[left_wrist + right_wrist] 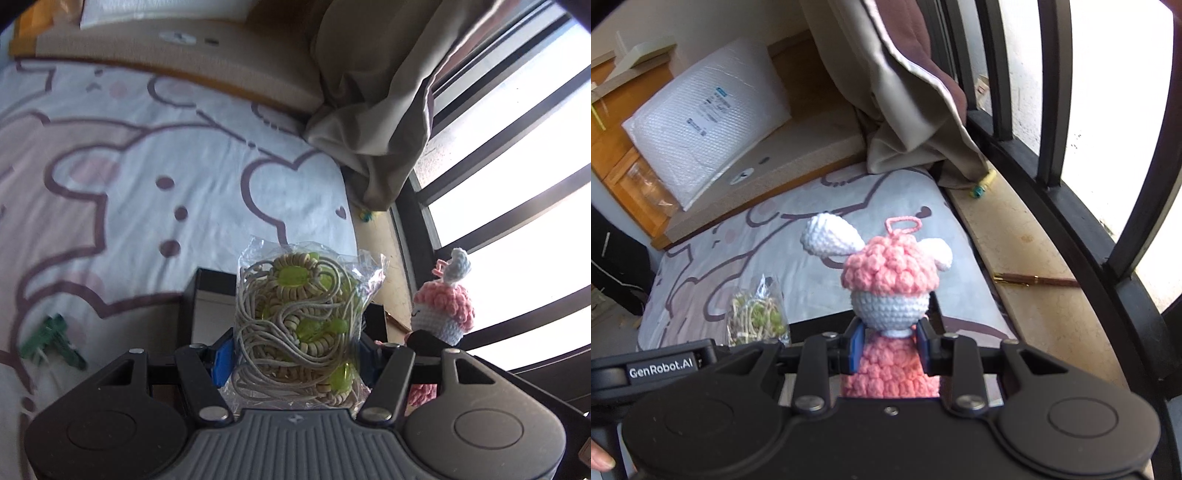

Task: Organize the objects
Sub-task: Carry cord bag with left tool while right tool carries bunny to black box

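Beneath me a patterned bedsheet (110,155) is stretching toward the window ledge (1027,258). I am angling my left gripper (295,354) downward, its pads clamping a clear bag of cord and beads (299,325). Beside it, my right gripper (890,347) is also tilting down, squeezing a pink crocheted doll (890,280) held upright above the sheet

A bed sheet (155,155) printed with cartoon outlines covers the bed. A beige curtain (373,110) hangs bunched at the window bars (517,155). A white bubble-wrap mailer (705,122) leans on the headboard ledge (798,162). A brown pen (1034,280) lies on the stone windowsill (1015,240).
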Available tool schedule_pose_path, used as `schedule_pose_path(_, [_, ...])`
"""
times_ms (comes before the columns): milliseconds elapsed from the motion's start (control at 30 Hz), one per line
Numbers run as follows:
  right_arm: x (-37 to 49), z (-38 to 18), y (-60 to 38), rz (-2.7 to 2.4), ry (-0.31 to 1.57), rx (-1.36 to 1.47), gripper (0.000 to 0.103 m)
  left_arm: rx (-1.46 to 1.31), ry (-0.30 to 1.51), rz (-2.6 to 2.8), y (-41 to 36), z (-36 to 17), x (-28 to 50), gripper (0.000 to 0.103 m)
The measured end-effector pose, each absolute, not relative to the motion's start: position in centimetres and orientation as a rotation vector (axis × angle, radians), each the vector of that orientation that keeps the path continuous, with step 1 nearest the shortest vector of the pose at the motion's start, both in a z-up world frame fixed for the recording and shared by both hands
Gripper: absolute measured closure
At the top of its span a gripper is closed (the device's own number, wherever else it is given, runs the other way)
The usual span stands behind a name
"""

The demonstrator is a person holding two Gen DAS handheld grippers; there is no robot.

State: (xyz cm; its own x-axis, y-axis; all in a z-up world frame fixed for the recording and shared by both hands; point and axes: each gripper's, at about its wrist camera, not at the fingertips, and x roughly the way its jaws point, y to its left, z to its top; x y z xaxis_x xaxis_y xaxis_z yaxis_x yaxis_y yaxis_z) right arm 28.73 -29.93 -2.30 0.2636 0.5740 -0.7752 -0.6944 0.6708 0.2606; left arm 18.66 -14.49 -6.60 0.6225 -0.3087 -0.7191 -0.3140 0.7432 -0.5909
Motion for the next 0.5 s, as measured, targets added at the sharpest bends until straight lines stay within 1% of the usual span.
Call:
schedule_pose_path(233, [29.2, -3.3, -29.5, 0.850, 0.994, -0.181, 0.072, -0.785, 0.978, 0.043, -15.0, -8.3, 20.2, 0.040])
schedule_pose_path(333, [29.2, -3.8, -29.0, 0.855, 1.006, -0.203, 0.073, -0.759, 1.022, 0.080, -15.2, -9.0, 20.6, 0.040])
schedule_pose_path(500, [28.8, -4.4, -28.3, 0.868, 1.020, -0.237, 0.073, -0.737, 1.043, 0.135, -15.1, -9.9, 21.0, 0.040])
